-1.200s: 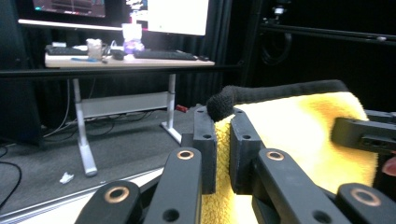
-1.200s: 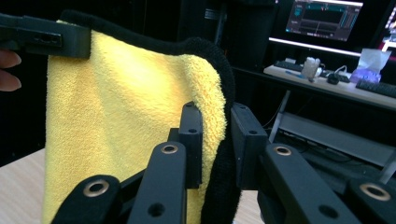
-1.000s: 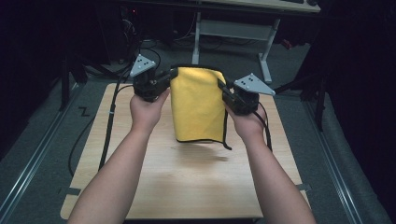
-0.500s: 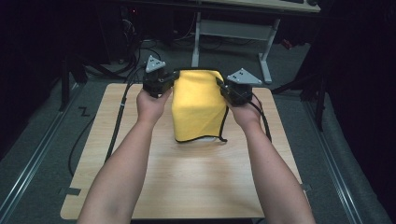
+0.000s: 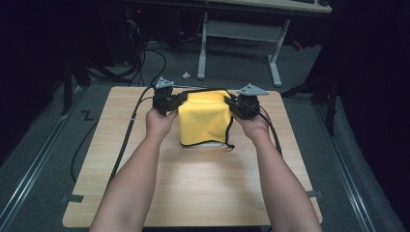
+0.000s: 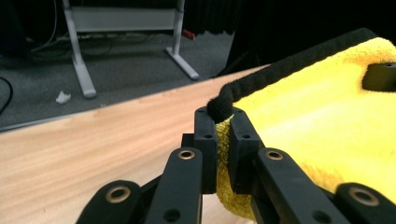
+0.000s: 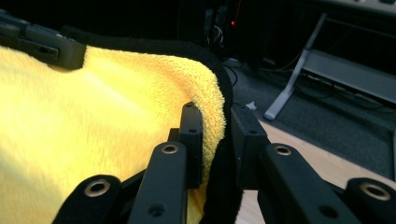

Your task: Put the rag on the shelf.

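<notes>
both hands have come down and away from the person since the earlier frame, carrying the yellow cloth (image 5: 203, 118) lower, so that its bottom hem now rests on the wooden table (image 5: 121, 159) near the far edge instead of hanging in the air. the left gripper (image 5: 180, 100) is clenched on the cloth's upper left corner, and its jaws have just closed a little further on the fabric. the right gripper (image 5: 231, 102) pinches the upper right corner, holding the top edge stretched between the two.

open tabletop lies on the person's side of the cloth and to either side of the forearms; the far rim sits close behind the grippers, leaving little room beyond.

the left gripper view shows the black piping of the hem (image 6: 280, 70) squeezed between the pads, with the other gripper's tip at the far corner. the right gripper view shows yellow terry and black trim (image 7: 219, 135) packed between its own pads.

beyond the table stand the grey legs of a desk frame (image 5: 239, 34) and a scrap of white paper (image 5: 185, 75) on the floor. black cables (image 5: 130, 130) trail across the table's left part.
</notes>
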{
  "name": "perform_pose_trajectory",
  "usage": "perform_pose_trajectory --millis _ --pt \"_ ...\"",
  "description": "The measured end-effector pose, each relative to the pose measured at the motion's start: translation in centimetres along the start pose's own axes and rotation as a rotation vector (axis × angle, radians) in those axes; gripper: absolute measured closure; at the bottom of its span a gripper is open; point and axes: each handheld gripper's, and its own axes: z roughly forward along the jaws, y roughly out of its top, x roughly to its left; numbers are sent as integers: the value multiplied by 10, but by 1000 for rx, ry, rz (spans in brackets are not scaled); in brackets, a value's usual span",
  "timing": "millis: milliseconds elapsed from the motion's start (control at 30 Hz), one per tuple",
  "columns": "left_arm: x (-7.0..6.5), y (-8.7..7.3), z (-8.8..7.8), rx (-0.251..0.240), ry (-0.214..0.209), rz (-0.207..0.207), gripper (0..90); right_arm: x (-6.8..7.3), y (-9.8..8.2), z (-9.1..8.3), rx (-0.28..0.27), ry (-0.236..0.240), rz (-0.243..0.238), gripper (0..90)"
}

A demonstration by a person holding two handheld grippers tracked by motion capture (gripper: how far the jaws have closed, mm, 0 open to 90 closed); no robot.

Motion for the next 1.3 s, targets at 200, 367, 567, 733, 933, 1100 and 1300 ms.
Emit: perform_pose_trajectory --millis 200,367,567,733,933,1100,1300 --pt "2 -12 1 17 -17 -19 842 -2 -8 2 0 41 49 775" --pt "3 -21 2 29 -27 -41 842 -5 -12 3 20 71 59 774" --pt "4 -33 5 40 -40 -78 843 -4 -25 6 45 72 70 772" --pt "7 -37 4 42 -45 -89 842 -3 -30 8 30 81 99 763" --pt "10 -42 4 45 -55 -102 841 -3 -33 10 25 90 143 756" --pt "11 -49 4 45 -69 -120 841 -3 -35 13 24 101 164 752" --pt "12 -52 5 54 -82 -139 840 -5 -37 13 37 97 181 742"
